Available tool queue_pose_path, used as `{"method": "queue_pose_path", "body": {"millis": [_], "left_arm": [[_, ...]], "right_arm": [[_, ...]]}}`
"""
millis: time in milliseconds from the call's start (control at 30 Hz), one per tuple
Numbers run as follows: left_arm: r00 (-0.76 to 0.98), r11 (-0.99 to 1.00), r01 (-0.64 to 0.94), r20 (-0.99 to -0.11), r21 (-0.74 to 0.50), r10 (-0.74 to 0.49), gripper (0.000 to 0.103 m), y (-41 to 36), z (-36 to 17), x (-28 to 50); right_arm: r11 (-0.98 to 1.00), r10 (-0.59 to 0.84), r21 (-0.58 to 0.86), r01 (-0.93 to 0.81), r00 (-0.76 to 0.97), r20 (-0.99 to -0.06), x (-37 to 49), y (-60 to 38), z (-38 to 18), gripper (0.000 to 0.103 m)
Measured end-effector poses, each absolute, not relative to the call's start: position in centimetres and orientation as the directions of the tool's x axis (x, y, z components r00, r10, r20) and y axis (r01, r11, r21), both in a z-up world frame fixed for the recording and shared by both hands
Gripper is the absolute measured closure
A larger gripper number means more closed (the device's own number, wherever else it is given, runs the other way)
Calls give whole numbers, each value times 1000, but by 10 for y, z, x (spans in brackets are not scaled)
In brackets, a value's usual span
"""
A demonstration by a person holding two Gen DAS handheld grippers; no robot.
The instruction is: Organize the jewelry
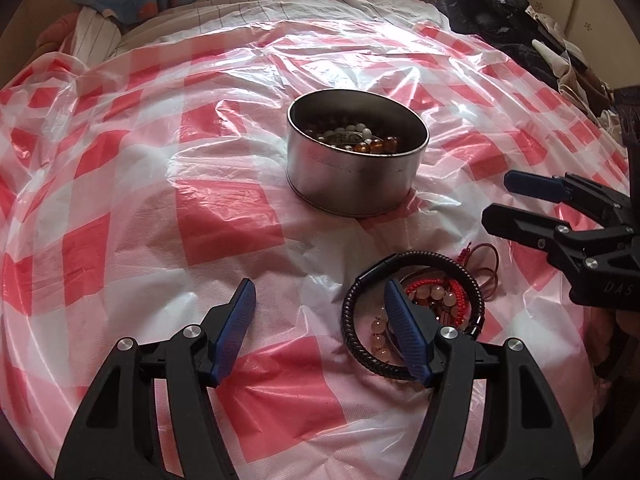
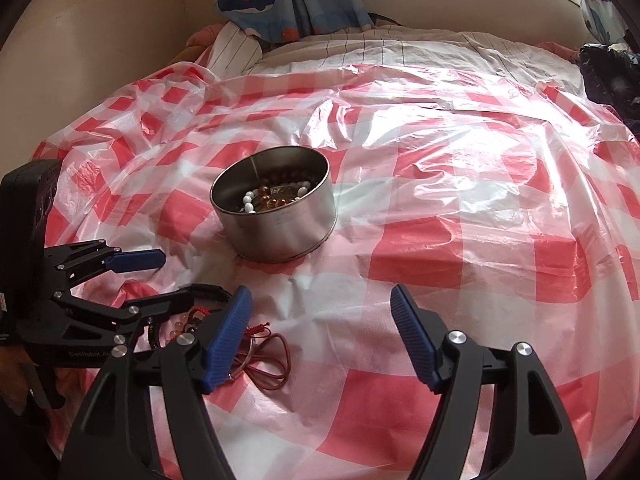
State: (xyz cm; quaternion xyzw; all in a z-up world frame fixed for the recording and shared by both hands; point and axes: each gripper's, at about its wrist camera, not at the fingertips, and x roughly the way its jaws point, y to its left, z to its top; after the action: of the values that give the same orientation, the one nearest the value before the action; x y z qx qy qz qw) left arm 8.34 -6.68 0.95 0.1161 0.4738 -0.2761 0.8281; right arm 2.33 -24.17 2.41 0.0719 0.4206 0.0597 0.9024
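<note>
Both claws gape empty, left gripper [image 1: 320, 320] over the stiff, light black bangle [image 1: 354, 332]; its rim looks the easiest hold, for the tin [image 1: 352, 176].

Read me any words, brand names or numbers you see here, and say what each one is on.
"DAS": embossed on the right gripper, seen from the left wrist.
"Centrobot.AI": white print on the left gripper, small, so the reading is uncertain.
Metal tin: faint marks, too blurred to read.

One metal tin [image 1: 352, 184], two tools — left tool [image 1: 320, 332], right tool [image 2: 320, 336] — one black braided bracelet [image 1: 352, 320]
</note>
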Motion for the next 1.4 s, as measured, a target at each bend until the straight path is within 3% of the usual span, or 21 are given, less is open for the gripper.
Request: {"method": "queue_pose_path", "body": {"millis": [33,100,200,333,433,567,767,867,967,1100,1300,1400], "left_arm": [[405,820,569,-847,-62,-345,42,-68,9,82],[395,814,577,-847,-72,-356,60,-69,8,83],[378,786,616,-853,-57,-358,81,-76,6,79],[407,783,622,-847,-16,-341,93,-77,10,77],[482,843,537,-824,7,-300,95,-62,18,88],[479,874,483,-819,-53,-314,95,-46,22,101],[474,876,480,-829,-42,-299,94,-47,17,102],[433,862,504,-852,-42,-295,88,-53,6,102],[454,843,537,-850,20,-269,92,-63,4,96],[472,873,482,-817,-76,-331,96,-47,16,102],[473,870,360,-738,-337,-481,96,-7,32,113],[477,869,342,-731,-357,-488,96,-1,34,114]], "right_arm": [[982,171,182,-49,638,-751,24,-242,24,34],[983,168,179,-48,636,-753,24,-242,24,34],[985,149,167,-31,632,-760,25,-245,23,34],[984,123,177,22,632,-765,26,-259,22,32],[980,147,199,13,632,-761,26,-261,23,32],[978,205,185,-95,584,-785,28,-238,17,32],[965,252,151,-214,599,-760,21,-211,22,32],[949,292,147,-278,602,-743,17,-198,26,32],[947,279,118,-299,583,-763,18,-188,20,32],[941,290,118,-318,573,-767,23,-182,18,32],[925,307,106,-365,554,-774,38,-156,15,32],[928,304,118,-353,537,-787,53,-146,8,32]]}}
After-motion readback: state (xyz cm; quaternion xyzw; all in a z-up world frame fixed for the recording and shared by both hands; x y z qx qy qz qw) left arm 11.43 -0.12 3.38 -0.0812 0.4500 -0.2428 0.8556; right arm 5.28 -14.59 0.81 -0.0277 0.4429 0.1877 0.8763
